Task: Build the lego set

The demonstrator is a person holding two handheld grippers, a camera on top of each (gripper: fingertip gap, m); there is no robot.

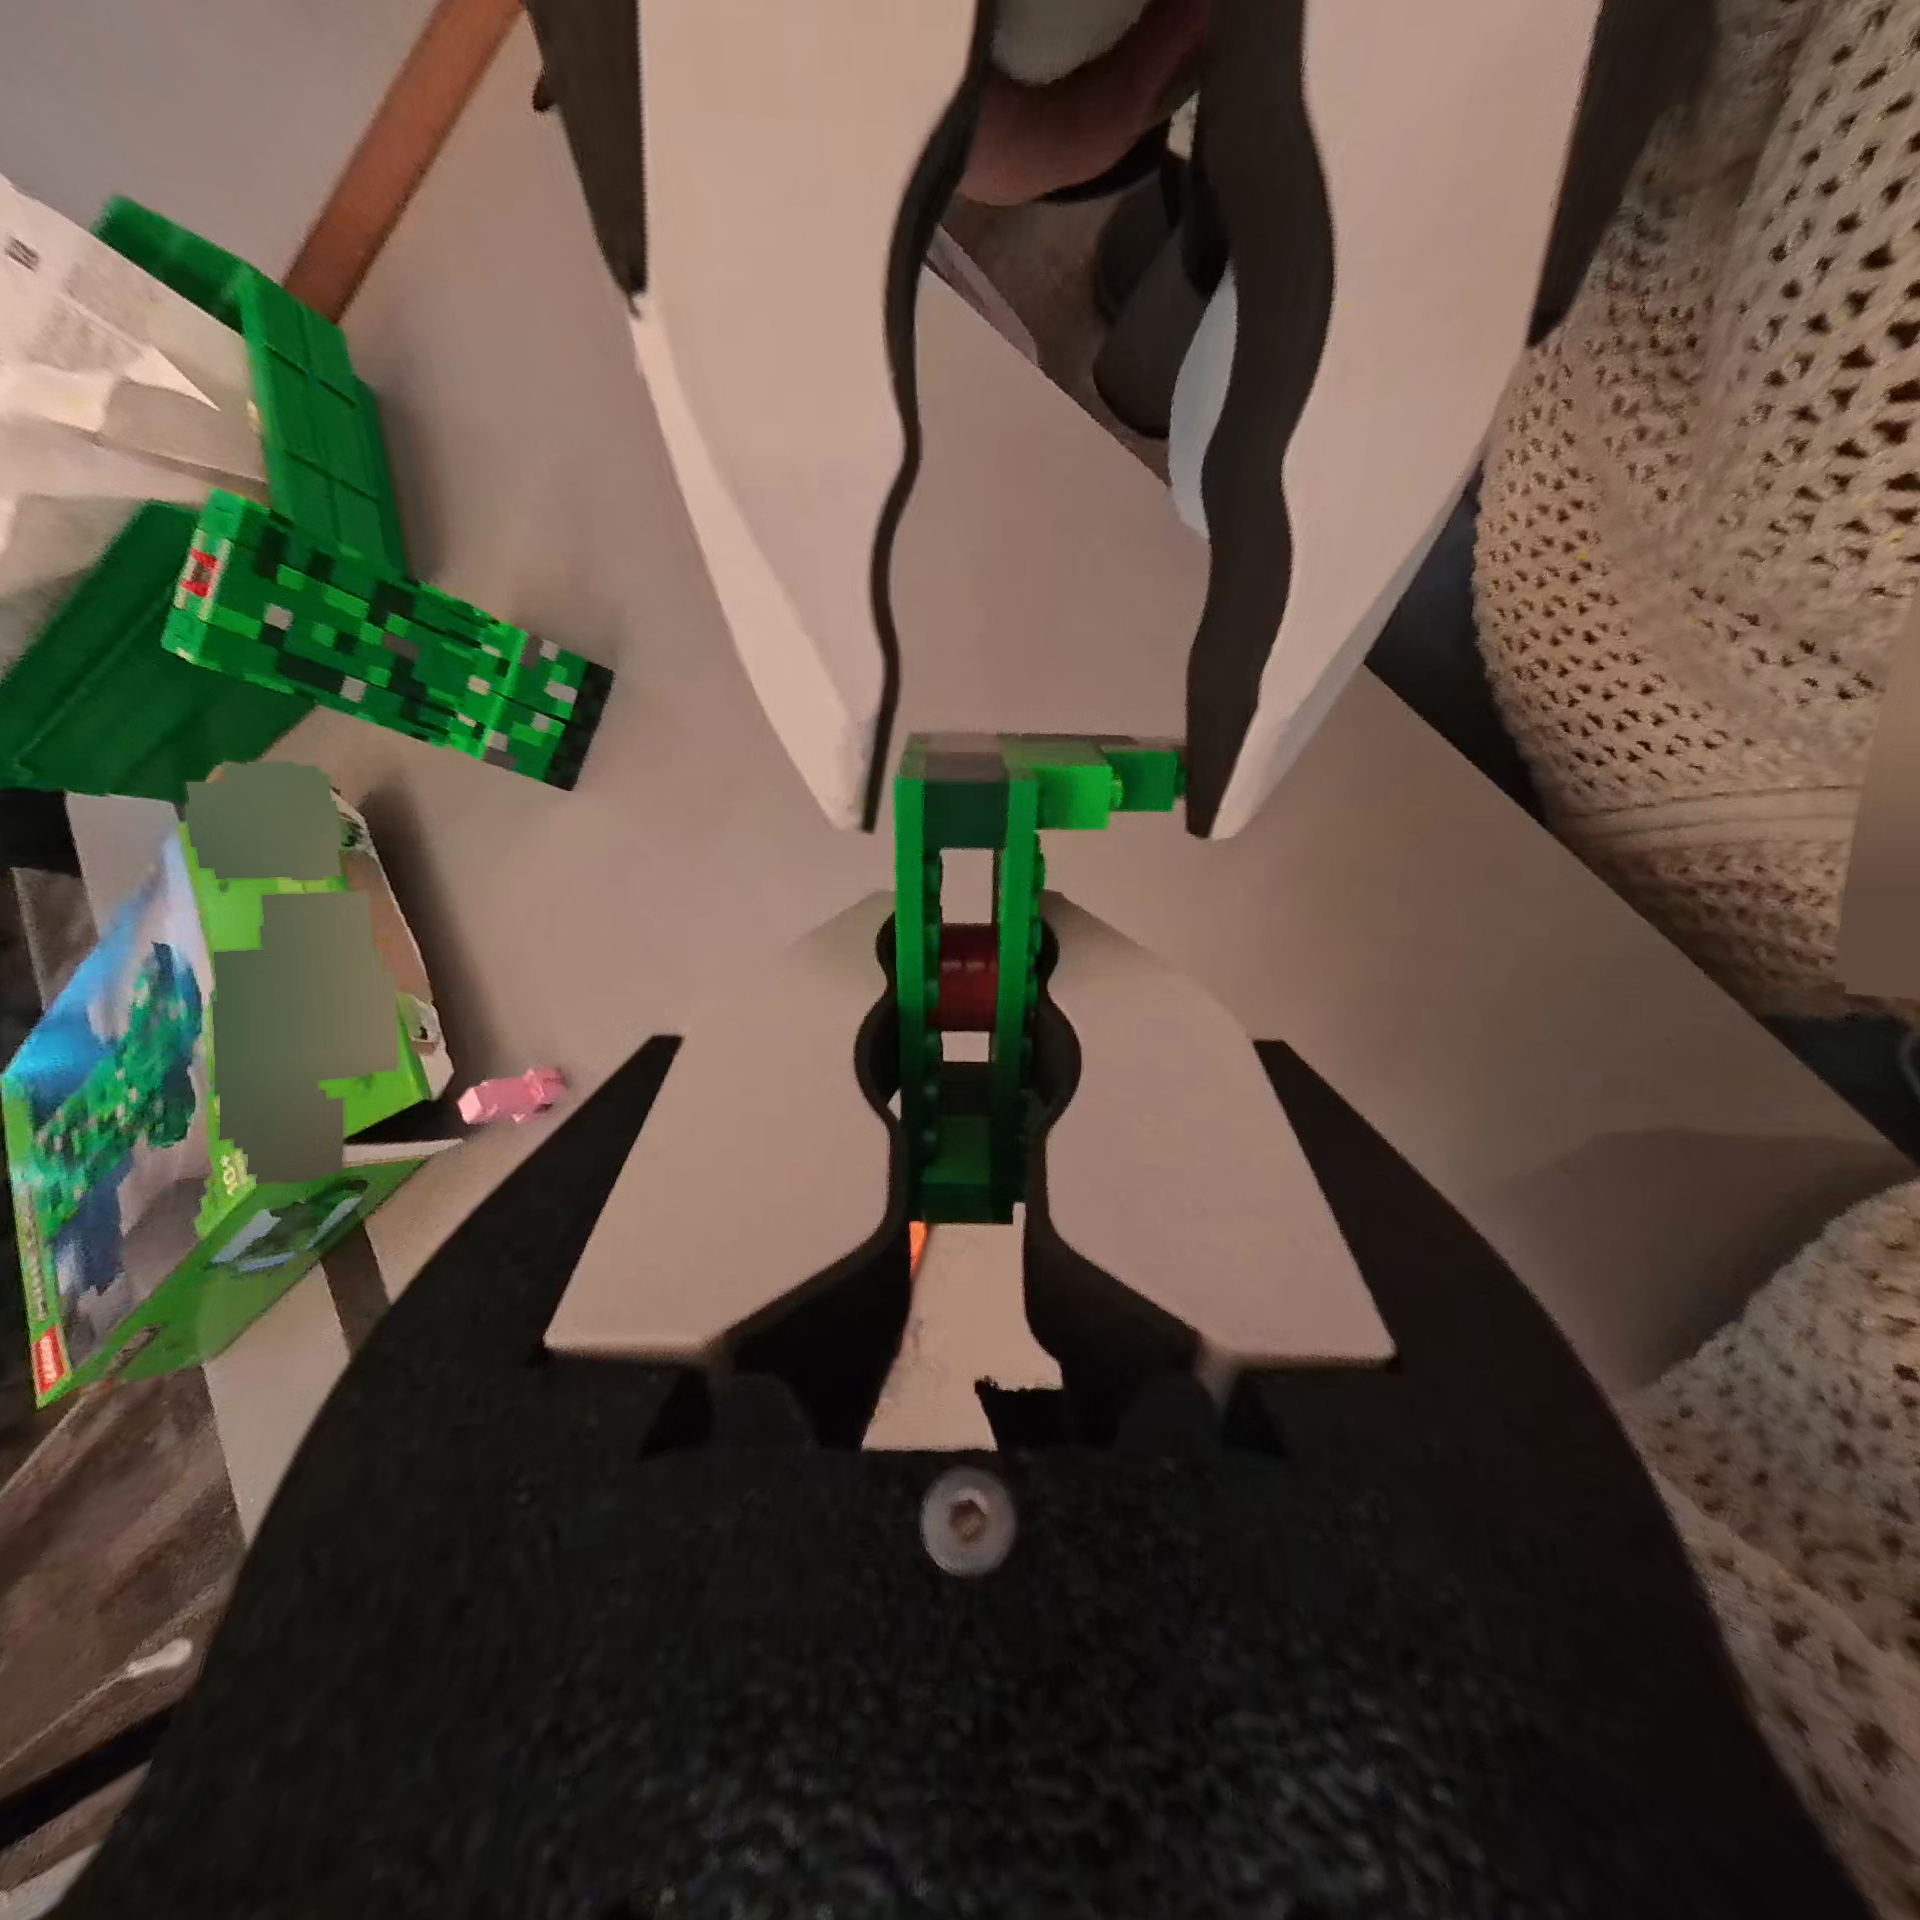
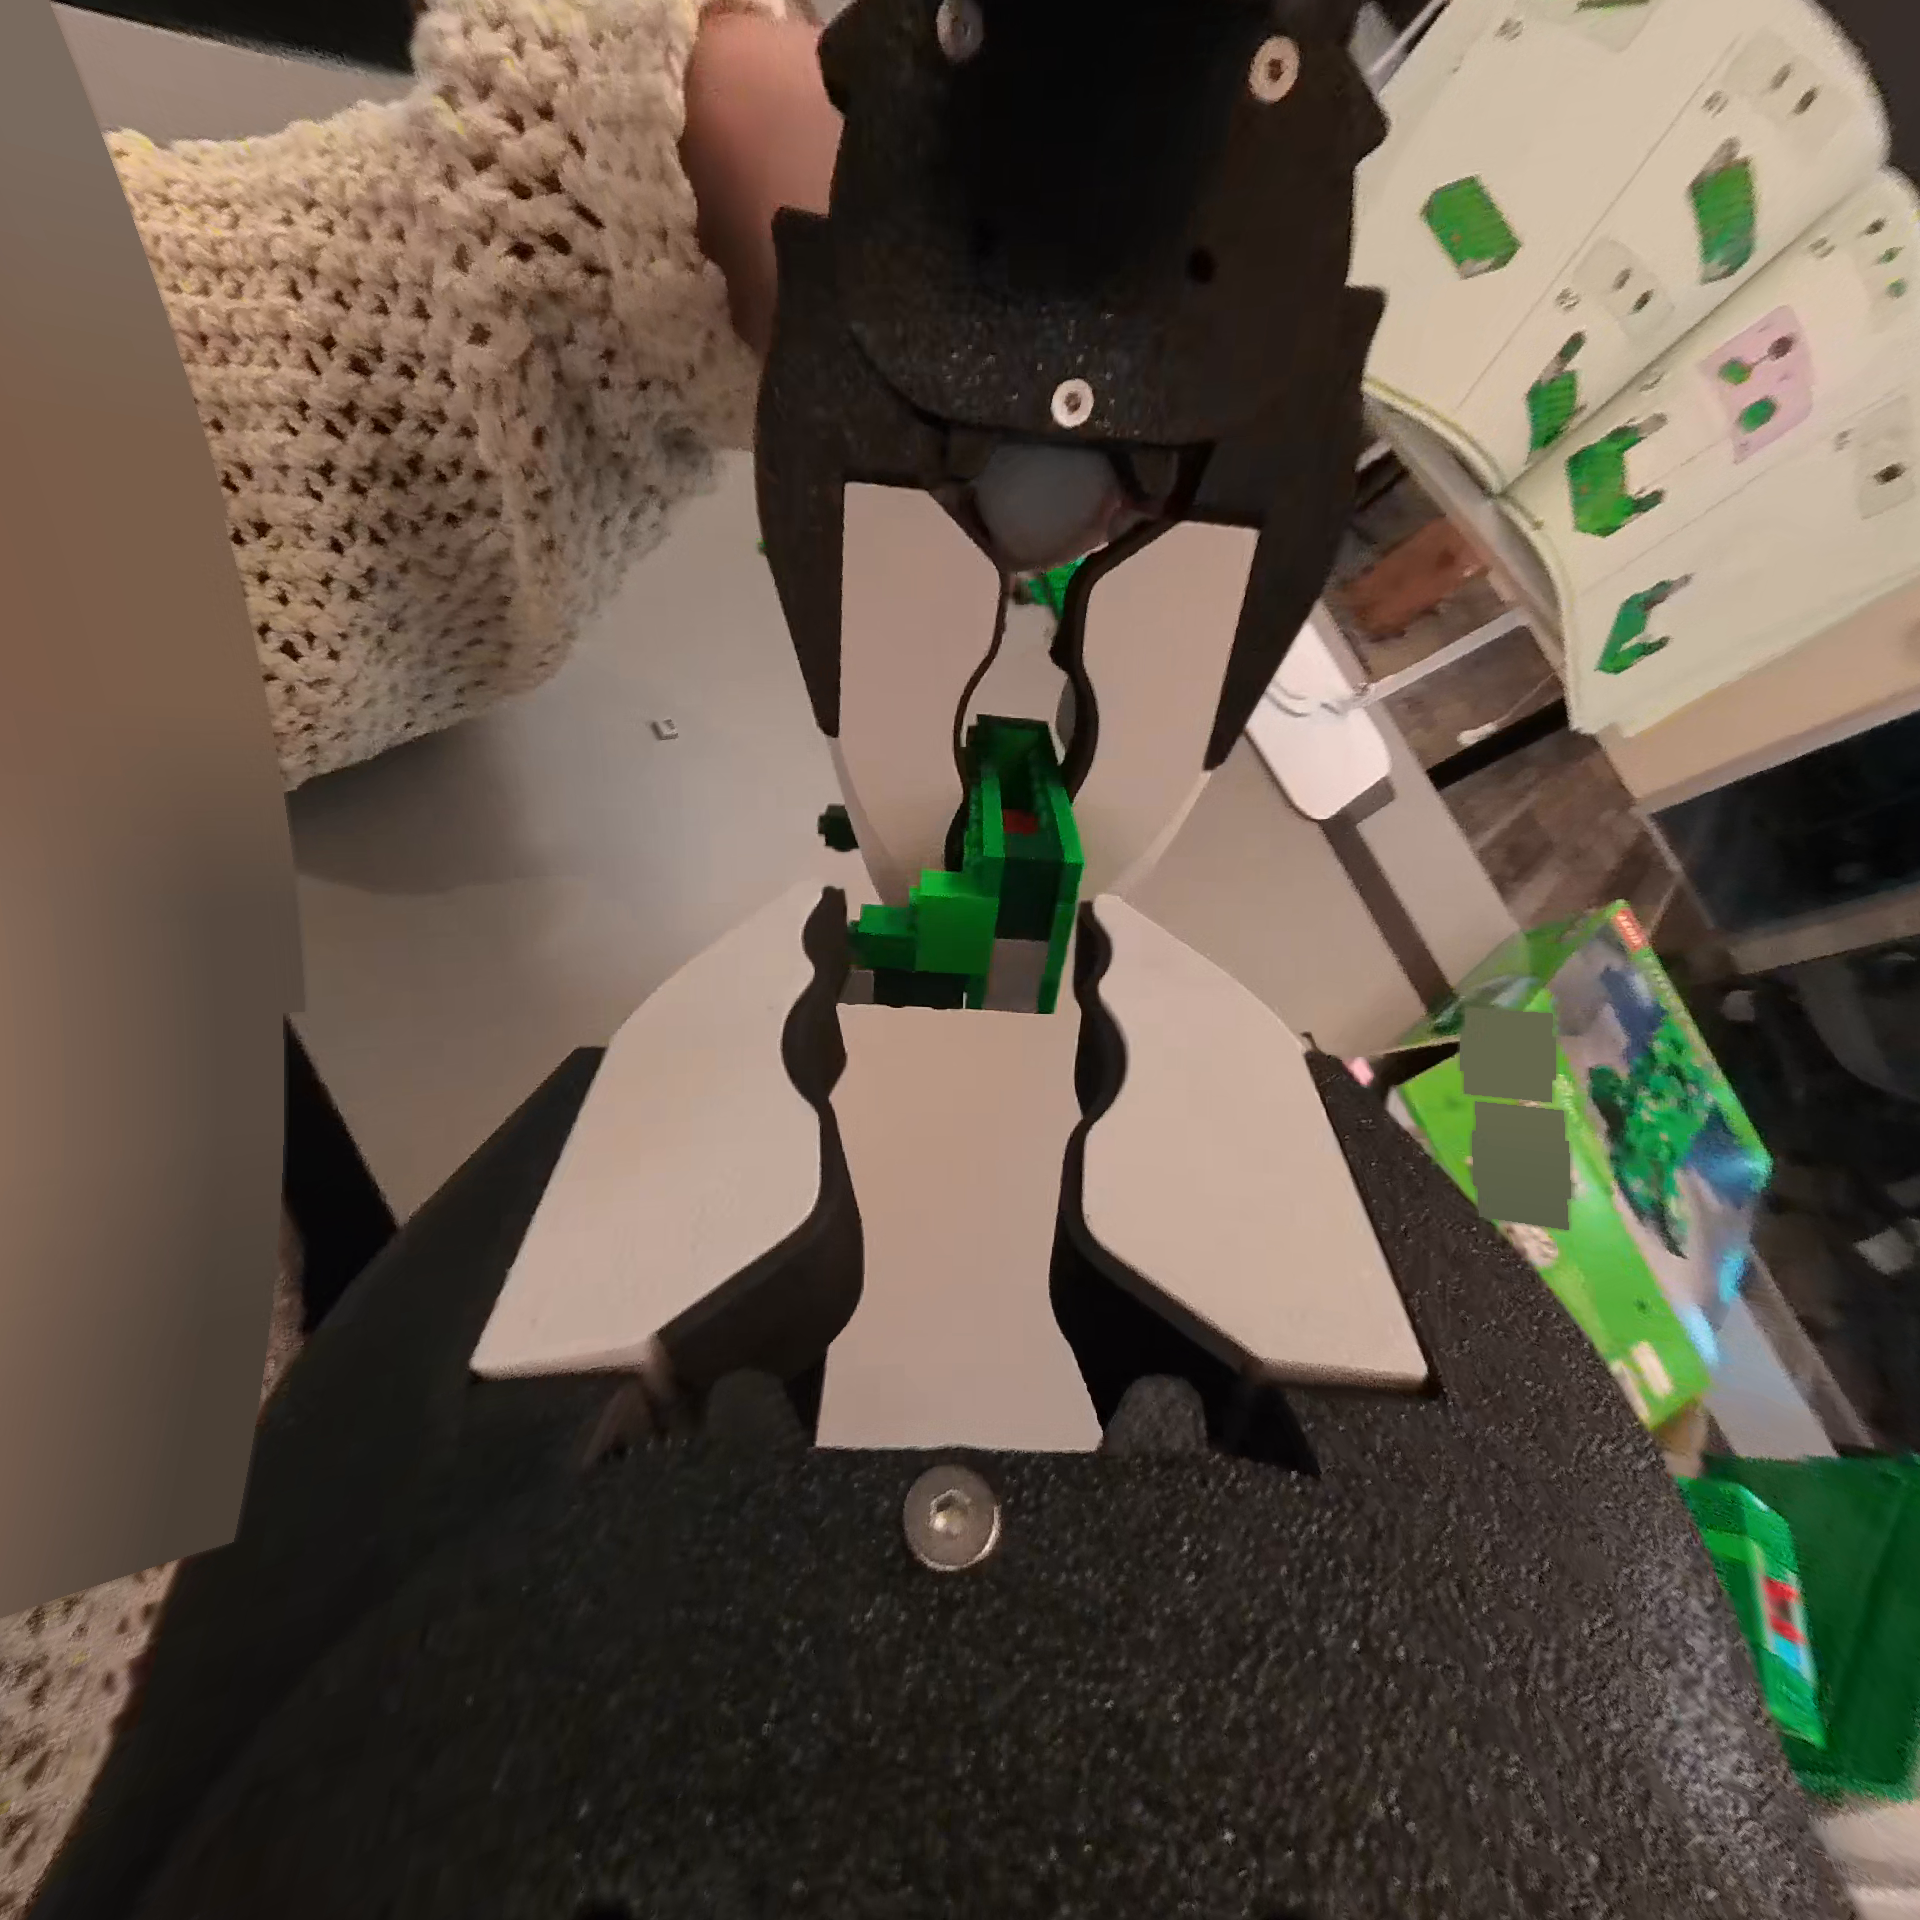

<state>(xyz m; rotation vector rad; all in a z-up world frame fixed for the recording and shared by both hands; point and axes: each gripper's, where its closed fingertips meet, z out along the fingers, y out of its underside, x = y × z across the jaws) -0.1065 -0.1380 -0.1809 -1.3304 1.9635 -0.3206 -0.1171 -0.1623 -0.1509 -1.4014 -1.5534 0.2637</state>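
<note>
Left wrist view: left gripper [image 1: 966, 1081], white fingers with black wavy pads, clamped on both long sides of a green lego frame [image 1: 961, 977]. Frame: narrow, open-centred, a dark red round piece [image 1: 968, 982] seated between its rails, held above the white table [image 1: 582, 520].
Frame's far end: a short green arm juts right. Right gripper [image 1: 1029, 821] comes in from the far side, facing the camera; its fingers stand one each side of that far end, right-hand pad touching the arm's tip, left-hand pad at the frame's corner.
Left of the grippers, on the table: a finished green pixel-patterned lego model [image 1: 384, 634], lying tilted; a green lego box [image 1: 197, 1122] at the table's left edge; a small pink piece [image 1: 514, 1096] just beside the box. Bare tabletop lies between these and the grippers.
Right side: cream knit sleeve [image 1: 1683, 582], close to the right gripper.

Right wrist view: same frame [image 2: 1013, 883], gripped farther off by the left gripper [image 2: 1023, 769]; right gripper [image 2: 956, 966], fingers closed onto the frame's stepped near end. Open instruction booklet [image 2: 1662, 343] far right; a tiny grey piece [image 2: 666, 728] alone on the table, left.
</note>
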